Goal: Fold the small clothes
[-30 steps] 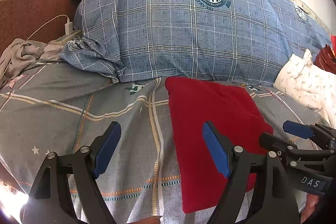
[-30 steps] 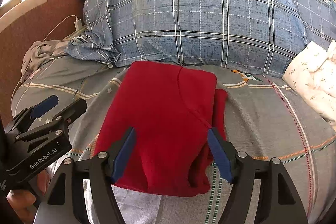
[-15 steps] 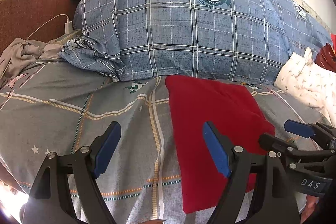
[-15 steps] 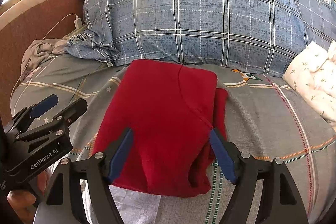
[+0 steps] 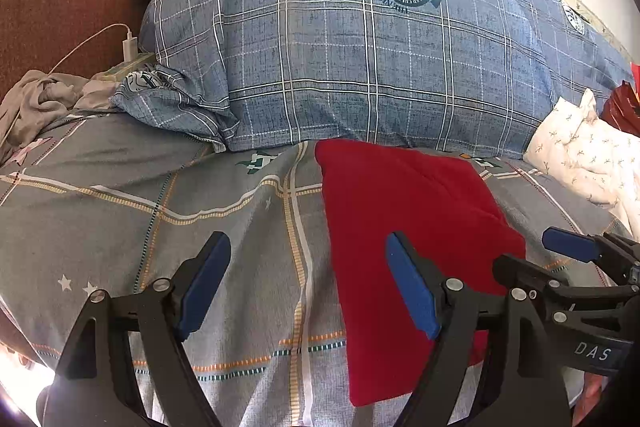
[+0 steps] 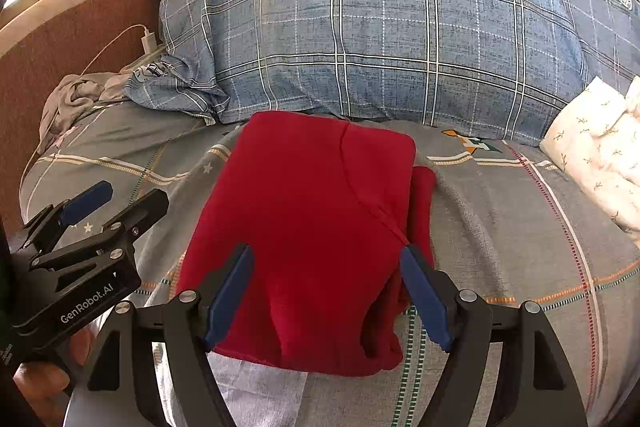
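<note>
A folded red garment (image 6: 304, 235) lay flat on the bed's grey checked sheet (image 5: 120, 211), its far edge just short of a big blue plaid pillow (image 5: 360, 67). The right tool (image 6: 326, 291) hovered over the garment's near end with its jaws standing well apart; they had just been opening, and though red cloth showed between the blue pads (image 6: 230, 293), they did not press on it. The left tool (image 5: 308, 283) hung beside the garment's left edge, over bare sheet, its jaws also apart and holding nothing. In the right wrist view part of a hand (image 6: 48, 383) showed under the left tool. A white printed cloth (image 5: 588, 155) lay to the right, a crumpled grey one (image 5: 44, 103) to the left.
</note>
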Motion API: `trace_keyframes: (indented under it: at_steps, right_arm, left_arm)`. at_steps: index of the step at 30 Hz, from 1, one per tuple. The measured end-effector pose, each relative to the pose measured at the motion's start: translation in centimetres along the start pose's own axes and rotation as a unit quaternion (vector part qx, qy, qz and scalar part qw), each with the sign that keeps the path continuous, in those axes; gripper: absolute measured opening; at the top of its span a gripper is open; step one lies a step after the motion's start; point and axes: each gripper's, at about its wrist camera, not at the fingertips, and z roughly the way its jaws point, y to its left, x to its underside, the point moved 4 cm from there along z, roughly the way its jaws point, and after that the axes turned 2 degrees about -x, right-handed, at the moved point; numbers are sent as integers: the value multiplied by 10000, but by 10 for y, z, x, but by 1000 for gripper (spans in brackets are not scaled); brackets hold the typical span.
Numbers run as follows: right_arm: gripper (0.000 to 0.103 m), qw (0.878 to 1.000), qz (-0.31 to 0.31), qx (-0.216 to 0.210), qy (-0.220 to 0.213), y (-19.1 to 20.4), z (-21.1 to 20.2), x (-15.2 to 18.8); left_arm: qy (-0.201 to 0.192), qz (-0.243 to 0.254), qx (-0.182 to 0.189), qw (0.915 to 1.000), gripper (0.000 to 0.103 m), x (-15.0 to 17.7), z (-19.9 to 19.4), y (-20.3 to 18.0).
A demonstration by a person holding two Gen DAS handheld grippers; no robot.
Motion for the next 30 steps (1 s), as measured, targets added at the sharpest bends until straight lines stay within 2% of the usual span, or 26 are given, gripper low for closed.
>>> trace_keyframes:
  at_steps: [30]
  right_arm:
    - [77, 10000, -4, -41, 82, 2, 8, 0]
  left_arm:
    - [124, -16, -34, 9999, 80, 4, 9, -2]
